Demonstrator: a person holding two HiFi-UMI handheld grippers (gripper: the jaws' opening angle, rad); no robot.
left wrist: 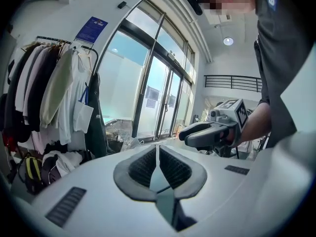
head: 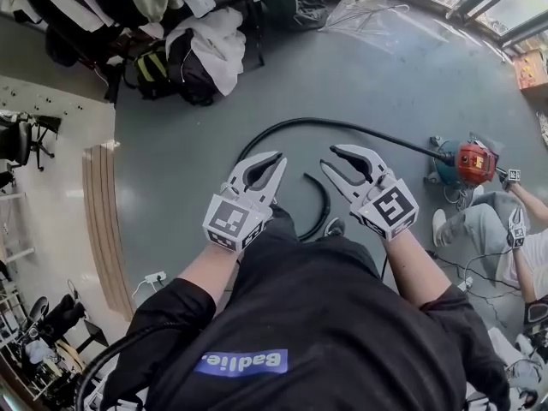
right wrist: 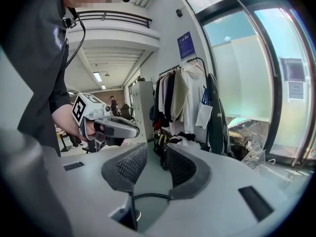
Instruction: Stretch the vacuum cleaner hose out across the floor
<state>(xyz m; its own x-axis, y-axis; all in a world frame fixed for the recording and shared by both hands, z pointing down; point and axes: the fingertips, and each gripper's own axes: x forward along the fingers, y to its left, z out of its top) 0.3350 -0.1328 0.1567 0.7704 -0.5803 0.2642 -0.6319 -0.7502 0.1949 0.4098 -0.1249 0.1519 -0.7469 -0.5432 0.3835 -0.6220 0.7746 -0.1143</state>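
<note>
Fingers [left wrist: 142,168] of the left gripper [head: 276,157] closed tip to tip, nothing between them. Fingers [right wrist: 129,165] of the right gripper [head: 328,157] partly apart, also empty; only floor and a strand of the hose show through that gap. The vacuum hose [head: 360,128] lies on the grey floor [head: 188,161], touched by neither gripper. In the head view it arcs from just past the left gripper's tips, over at 12 o'clock, and runs out to the red-and-teal vacuum cleaner [head: 473,162] at 3 o'clock. A second curved length [head: 325,202] lies below, between the two grippers. Judgement: the hose is bowed rather than straight, so the stretch is not finished. Both grippers are held side by side above the loop, probably to pick a grasp point, the open right one being the likelier to take it. Further out there is a clothes pile [head: 205,45] at 11 o'clock, and a seated person [head: 497,229] at 4 o'clock beside the vacuum cleaner.
</note>
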